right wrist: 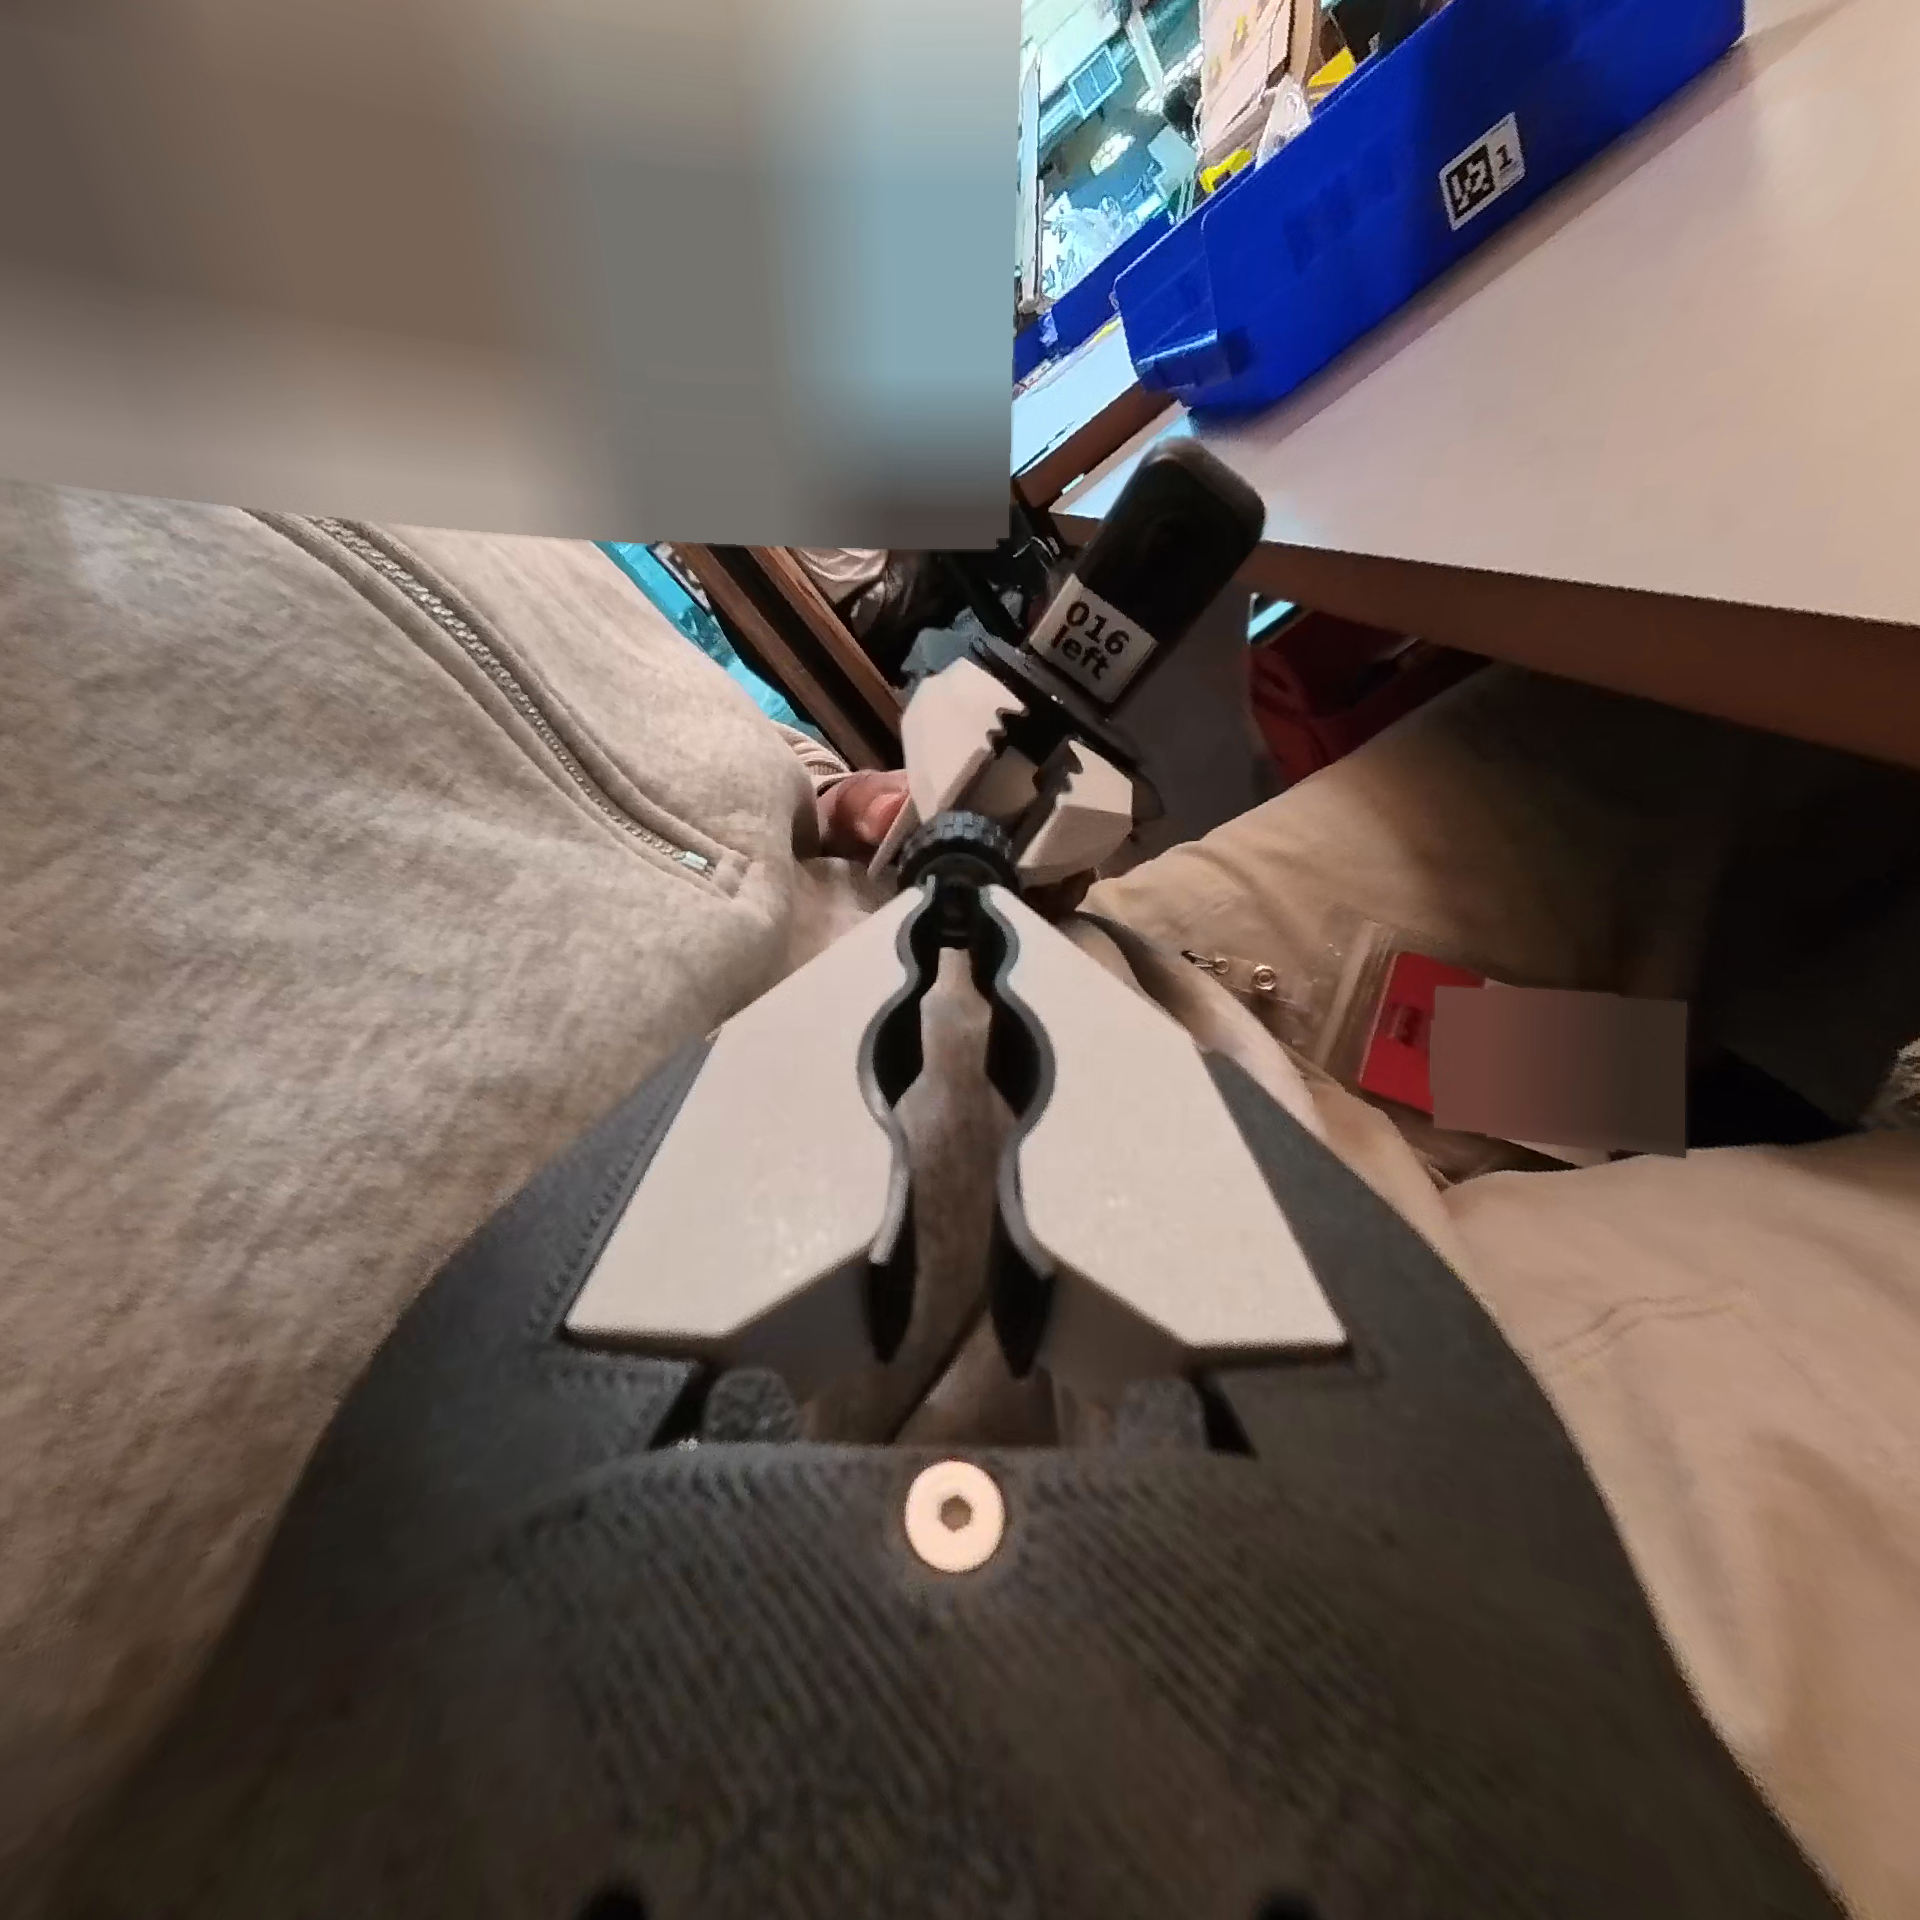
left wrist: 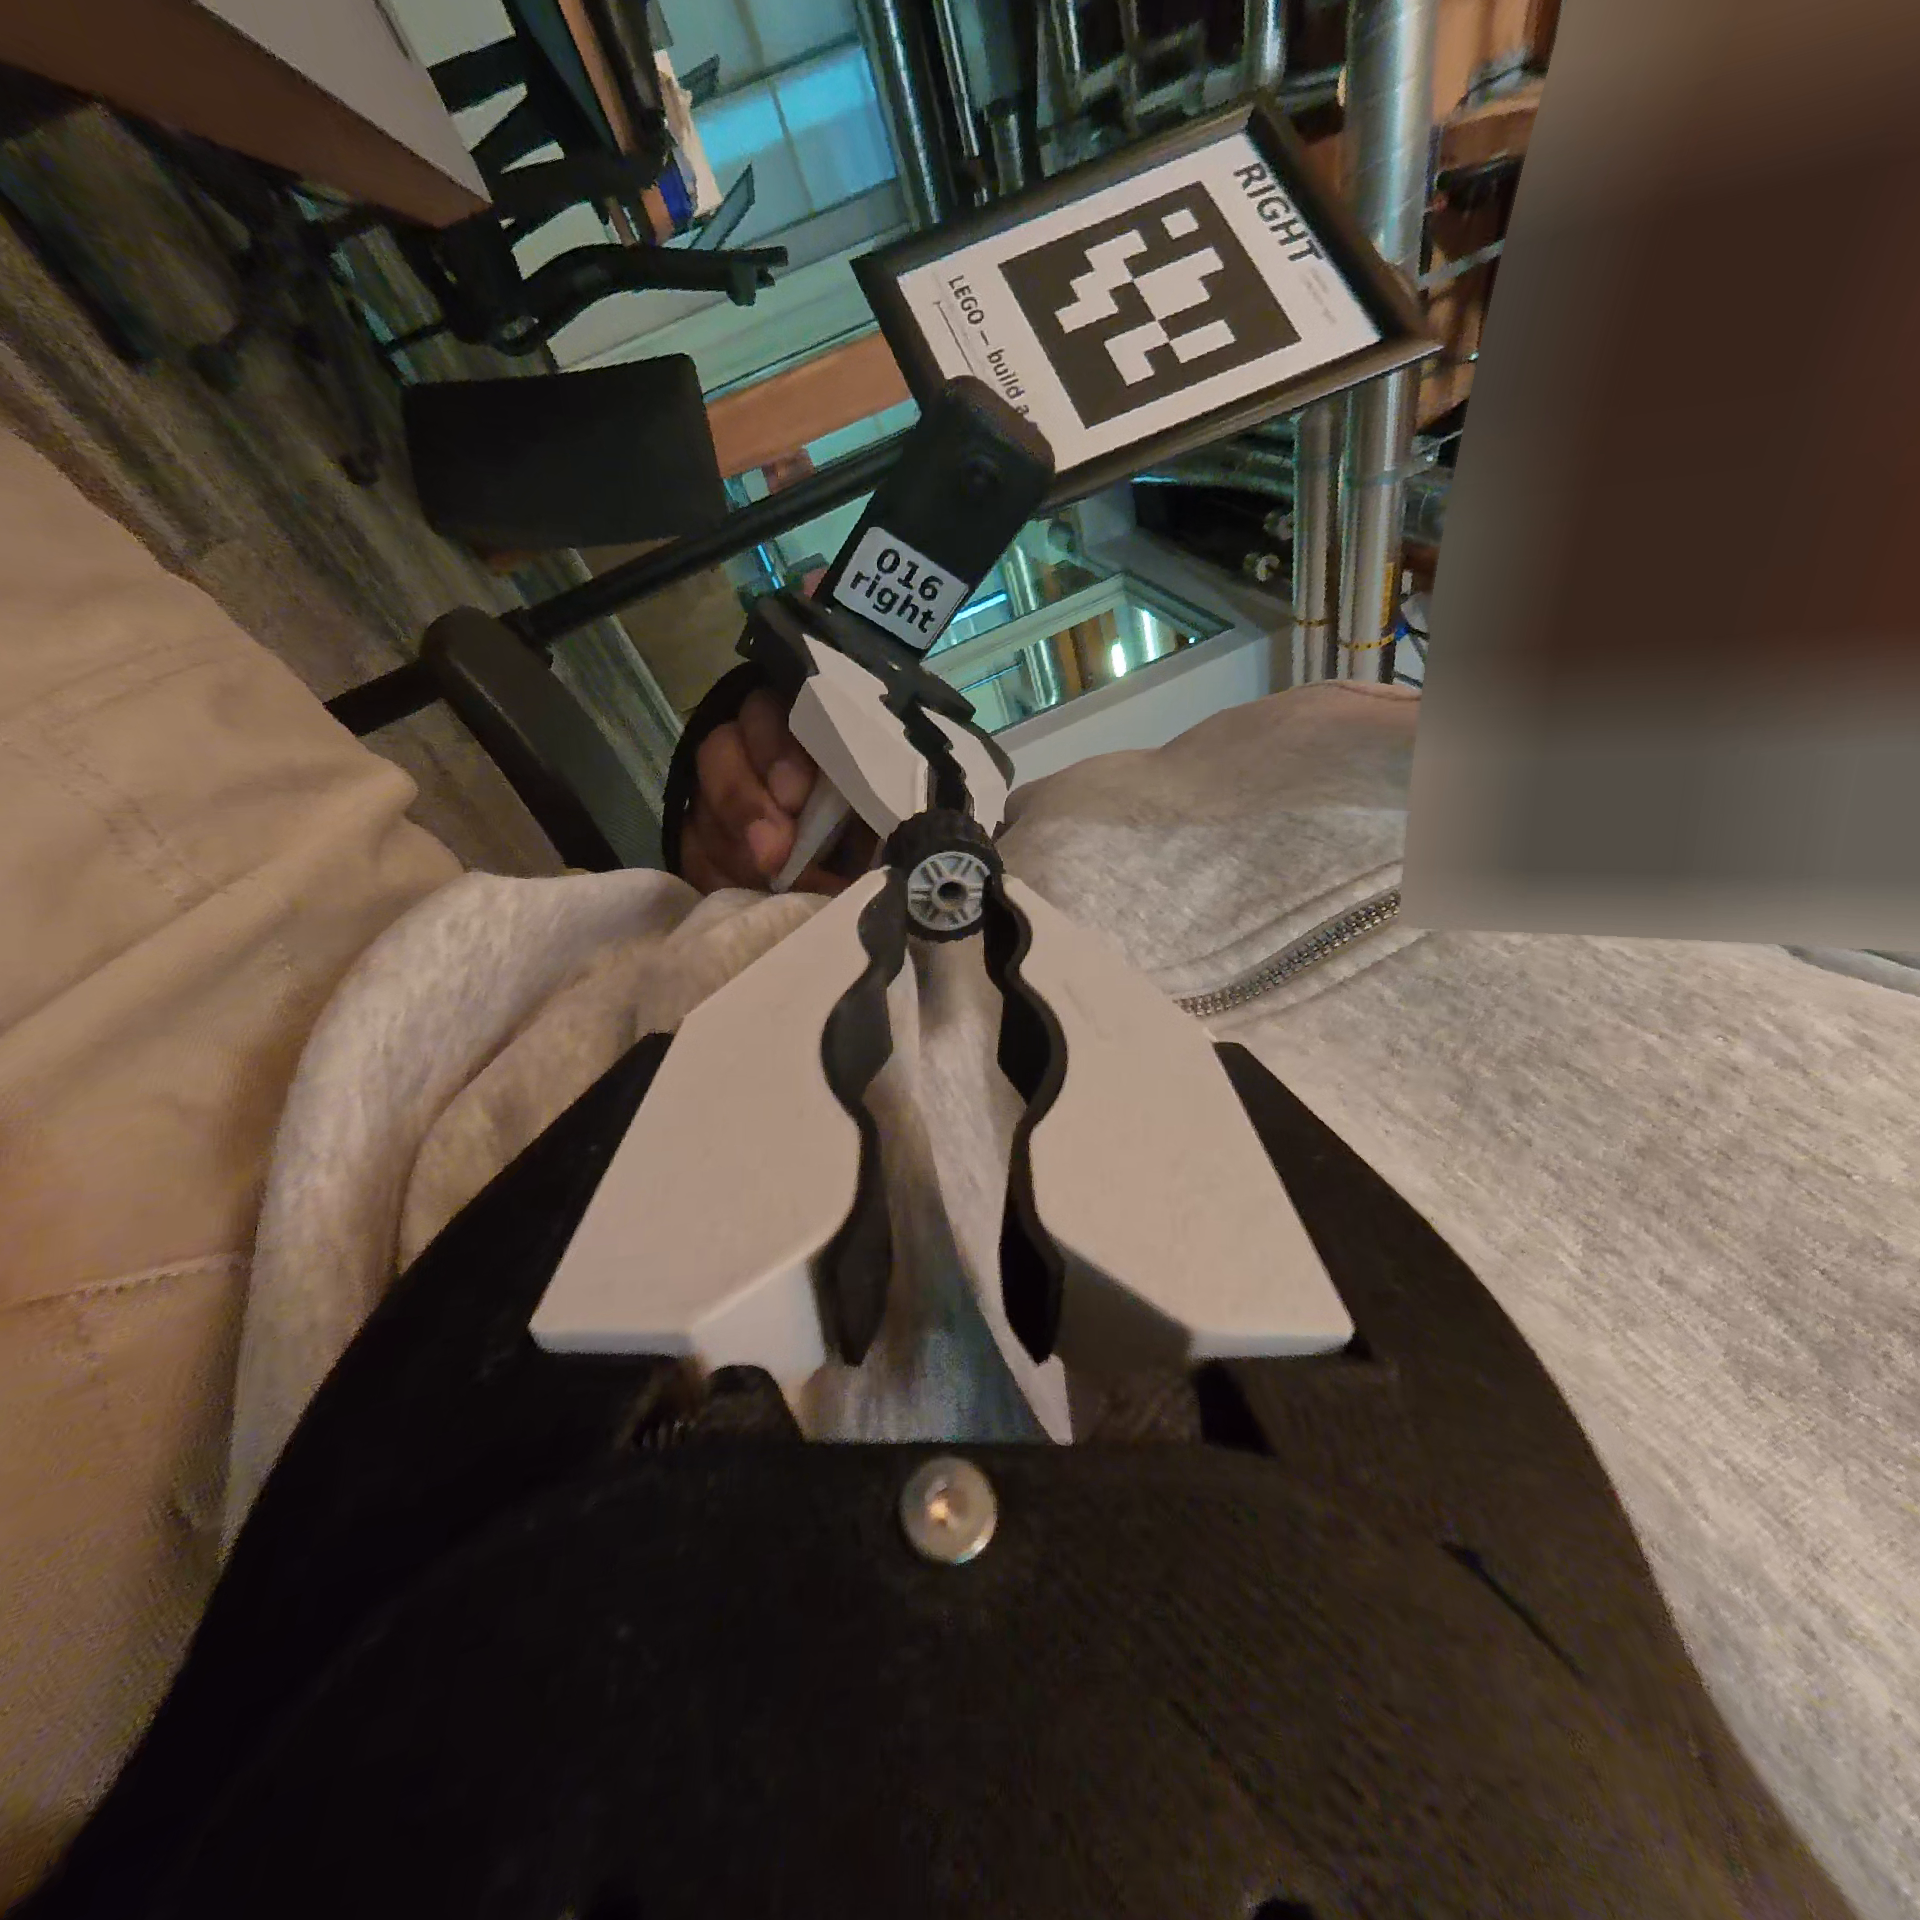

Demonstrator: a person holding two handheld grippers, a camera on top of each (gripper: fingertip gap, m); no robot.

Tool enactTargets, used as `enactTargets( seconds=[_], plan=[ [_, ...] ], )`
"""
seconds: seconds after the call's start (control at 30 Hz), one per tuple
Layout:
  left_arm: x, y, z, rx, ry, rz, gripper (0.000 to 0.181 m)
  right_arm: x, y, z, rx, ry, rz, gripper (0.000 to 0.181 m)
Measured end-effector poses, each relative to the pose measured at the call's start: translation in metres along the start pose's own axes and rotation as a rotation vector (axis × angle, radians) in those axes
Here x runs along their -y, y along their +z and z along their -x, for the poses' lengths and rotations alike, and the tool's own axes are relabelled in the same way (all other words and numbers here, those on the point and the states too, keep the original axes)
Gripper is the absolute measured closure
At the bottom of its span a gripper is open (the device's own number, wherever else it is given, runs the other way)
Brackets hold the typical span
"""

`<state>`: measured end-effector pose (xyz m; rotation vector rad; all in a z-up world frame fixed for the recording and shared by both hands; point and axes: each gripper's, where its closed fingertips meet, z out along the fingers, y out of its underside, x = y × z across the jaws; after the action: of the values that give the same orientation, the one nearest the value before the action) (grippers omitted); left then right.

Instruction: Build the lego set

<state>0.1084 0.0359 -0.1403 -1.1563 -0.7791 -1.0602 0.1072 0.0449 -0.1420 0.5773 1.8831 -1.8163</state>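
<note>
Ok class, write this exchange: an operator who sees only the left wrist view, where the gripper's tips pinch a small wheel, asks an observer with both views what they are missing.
Operator: What is the right gripper closed on?
Observer: The right gripper pinches a small black part right against the wheel.
Operator: Any storage nearby?
Observer: A blue bin stands on the table.
Operator: Anything on the lap?
Observer: A clear bag with a red card lies on the beige trousers.
</note>
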Motion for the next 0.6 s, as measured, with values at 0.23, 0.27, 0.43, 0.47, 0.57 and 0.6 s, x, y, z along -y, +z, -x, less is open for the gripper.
enactTargets(
  seconds=[0.23,0.27,0.43,0.47,0.57,0.6],
  plan=[
    [-0.0024,0.0024,0.0009,0.044,0.032,0.016,0.169,-0.0001,0.0,-0.0003,0.0,-0.001,-0.014,0.178],
    [-0.0027,0.0023,0.0004,0.044,0.032,0.015,0.168,-0.0001,0.0002,0.0,-0.001,-0.004,-0.012,0.178],
    [-0.0032,0.002,0.0002,0.067,0.05,0.01,0.164,-0.0021,0.0029,0.0007,-0.02,-0.039,0.013,0.178],
    [-0.0031,0.0021,0.0005,0.08,0.062,0.009,0.164,-0.002,0.003,0.0003,-0.028,-0.046,0.014,0.178],
    [-0.0037,0.0018,0.0008,0.104,0.074,0.009,0.164,-0.0024,0.0031,0.0002,-0.039,-0.049,0.017,0.178],
    [-0.0041,0.0016,0.0006,0.107,0.074,0.01,0.164,-0.0031,0.0035,0.0003,-0.041,-0.05,0.018,0.178]
  ],
)
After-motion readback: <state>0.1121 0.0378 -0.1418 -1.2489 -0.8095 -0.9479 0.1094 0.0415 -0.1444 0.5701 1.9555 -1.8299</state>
